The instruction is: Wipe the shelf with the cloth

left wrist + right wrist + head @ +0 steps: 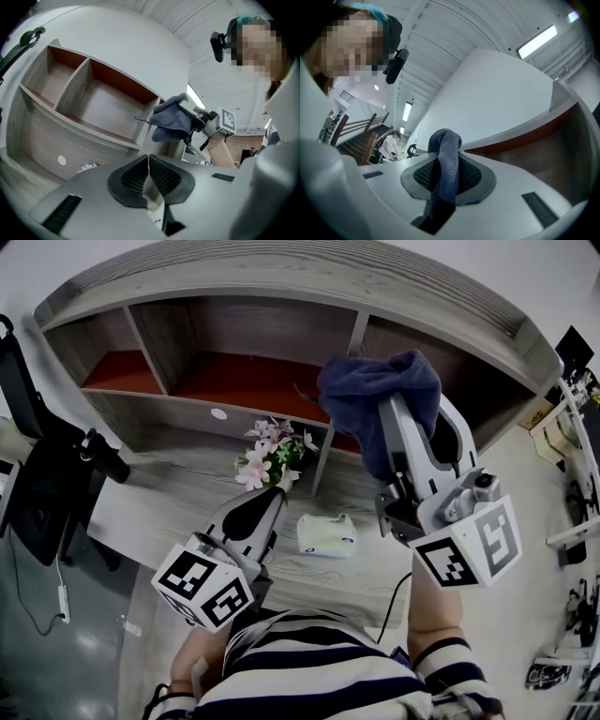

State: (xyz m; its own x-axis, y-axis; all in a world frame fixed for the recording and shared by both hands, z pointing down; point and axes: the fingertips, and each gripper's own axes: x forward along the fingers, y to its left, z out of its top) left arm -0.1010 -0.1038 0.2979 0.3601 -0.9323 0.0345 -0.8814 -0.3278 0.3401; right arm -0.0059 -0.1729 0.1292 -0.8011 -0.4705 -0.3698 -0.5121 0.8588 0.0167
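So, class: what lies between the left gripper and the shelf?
A bunch of pink and white flowers stands there, just ahead of the left gripper and in front of the shelf. The head view shows it.

Cloth: dark blue, soft and bunched, its folds draping over the jaws of the right gripper, which are clamped on it. It hangs in the air before the shelf. Shelf: grey wood-grain, open-fronted, with upright dividers and red-brown compartment floors. The cloth sits near the divider right of the middle compartment; contact cannot be told.
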